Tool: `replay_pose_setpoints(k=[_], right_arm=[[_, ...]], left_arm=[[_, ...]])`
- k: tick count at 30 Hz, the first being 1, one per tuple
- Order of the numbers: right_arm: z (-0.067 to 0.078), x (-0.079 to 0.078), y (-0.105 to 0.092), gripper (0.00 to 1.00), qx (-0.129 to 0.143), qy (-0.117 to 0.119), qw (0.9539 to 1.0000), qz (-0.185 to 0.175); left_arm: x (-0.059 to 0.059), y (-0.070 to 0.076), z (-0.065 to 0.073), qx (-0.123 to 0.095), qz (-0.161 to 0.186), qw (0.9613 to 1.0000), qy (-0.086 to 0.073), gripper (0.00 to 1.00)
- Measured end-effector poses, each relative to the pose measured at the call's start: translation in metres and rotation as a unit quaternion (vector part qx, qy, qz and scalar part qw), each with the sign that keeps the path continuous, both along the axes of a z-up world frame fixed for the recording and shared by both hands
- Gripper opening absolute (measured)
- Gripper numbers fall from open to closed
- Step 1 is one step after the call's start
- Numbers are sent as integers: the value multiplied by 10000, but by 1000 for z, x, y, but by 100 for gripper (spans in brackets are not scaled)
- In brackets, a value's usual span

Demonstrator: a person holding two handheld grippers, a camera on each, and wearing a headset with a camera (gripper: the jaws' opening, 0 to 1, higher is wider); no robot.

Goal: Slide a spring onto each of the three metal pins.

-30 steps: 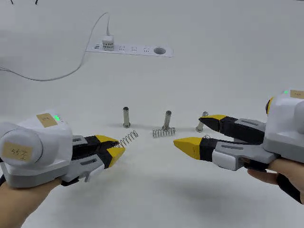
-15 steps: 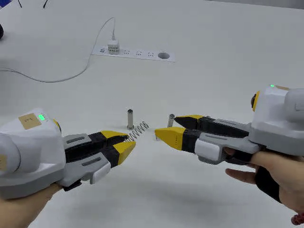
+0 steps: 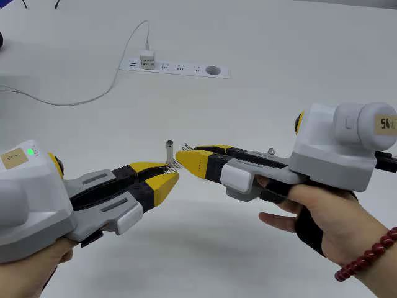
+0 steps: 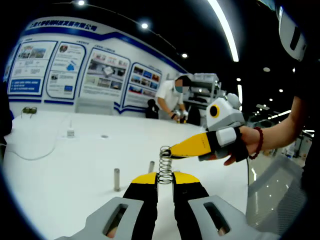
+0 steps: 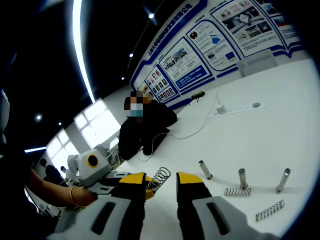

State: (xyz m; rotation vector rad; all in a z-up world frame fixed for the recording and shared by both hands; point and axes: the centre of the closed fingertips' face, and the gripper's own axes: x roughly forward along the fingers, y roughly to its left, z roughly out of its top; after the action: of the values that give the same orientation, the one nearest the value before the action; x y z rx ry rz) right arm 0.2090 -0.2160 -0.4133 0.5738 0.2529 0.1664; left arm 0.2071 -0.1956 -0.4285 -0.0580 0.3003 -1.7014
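My left gripper (image 3: 167, 175) (image 4: 165, 177) is shut on a small steel spring (image 3: 173, 164) (image 4: 164, 167), which sticks out beyond its yellow tips. My right gripper (image 3: 186, 155) (image 5: 160, 179) comes in from the right, jaws open a little, tips at the spring's (image 5: 159, 177) free end. In the left gripper view the right gripper (image 4: 172, 150) touches the spring's top coil. Three metal pins (image 5: 205, 170) (image 5: 242, 177) (image 5: 283, 180) stand upright on the white table; one pin (image 3: 169, 149) shows just behind the tips. Two loose springs (image 5: 237, 191) (image 5: 270, 210) lie beside the pins.
A white power strip (image 3: 177, 67) with a plugged-in cable (image 3: 111, 74) lies at the back of the table (image 3: 279, 93). People stand at the table's far side in both gripper views.
My right gripper has swung left, from near the right-hand pin to the spring in my left gripper. My left gripper has kept its hold and shifted slightly right.
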Motion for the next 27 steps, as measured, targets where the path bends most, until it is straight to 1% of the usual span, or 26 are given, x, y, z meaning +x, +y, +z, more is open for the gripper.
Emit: replay_pose_setpoints(k=[2, 3, 4, 5, 7, 8, 10, 12, 14, 15, 16, 17, 18, 20, 22, 24, 27], right_arm=[[1, 1, 1, 24, 140, -15, 9999, -30], [0, 2, 2, 22, 201, -8, 9998, -17], [0, 2, 2, 20, 234, -8, 9997, -24], [1, 3, 1, 19, 262, -15, 9996, -57], [2, 4, 0, 17, 335, -56, 9994, -85], [1, 5, -1, 16, 371, -55, 9992, -98], [2, 6, -1, 14, 449, -54, 9989, -108], [3, 7, 0, 13, 541, -81, 9985, -94], [4, 8, 2, 13, 566, -113, 9983, -62], [5, 9, 3, 12, 616, -153, 9980, -20], [4, 9, 4, 11, 625, -123, 9980, 8], [4, 9, 3, 11, 602, -131, 9981, -13], [3, 9, 3, 11, 524, -146, 9985, 32], [3, 10, 4, 11, 504, -165, 9986, 72], [3, 10, 6, 11, 464, -177, 9987, 116], [3, 10, 5, 11, 355, -188, 9991, 125], [4, 13, 2, 11, 127, -243, 9996, 36]], left_arm=[[-1, 0, 0, -14, -9, 10000, 37, 10], [-1, 0, 0, -29, 6, 10000, -35, 10], [-1, 0, -1, -21, -4, 10000, -27, 10], [-2, 0, 0, -40, 8, 10000, 43, 10], [-1, 0, 1, -80, 40, 9999, 66, 10], [-1, 0, 1, -78, 60, 9999, 104, 10], [0, 1, 1, -64, 57, 10000, -3, 10], [0, 1, 1, -45, 55, 10000, 20, 10], [0, 1, 0, -13, 54, 10000, -23, 10], [0, 1, -2, 73, 39, 10000, -10, 10], [0, 1, -2, 65, 26, 10000, -14, 10], [0, 2, -3, 103, 32, 9999, -30, 10], [0, 2, -4, 136, 29, 9999, -59, 10], [1, 2, -5, 171, 24, 9998, -93, 10], [1, 2, -6, 201, 25, 9997, -170, 11], [3, 2, -7, 244, 63, 9995, -175, 12], [6, 3, -14, 445, 101, 9982, -379, 16]])
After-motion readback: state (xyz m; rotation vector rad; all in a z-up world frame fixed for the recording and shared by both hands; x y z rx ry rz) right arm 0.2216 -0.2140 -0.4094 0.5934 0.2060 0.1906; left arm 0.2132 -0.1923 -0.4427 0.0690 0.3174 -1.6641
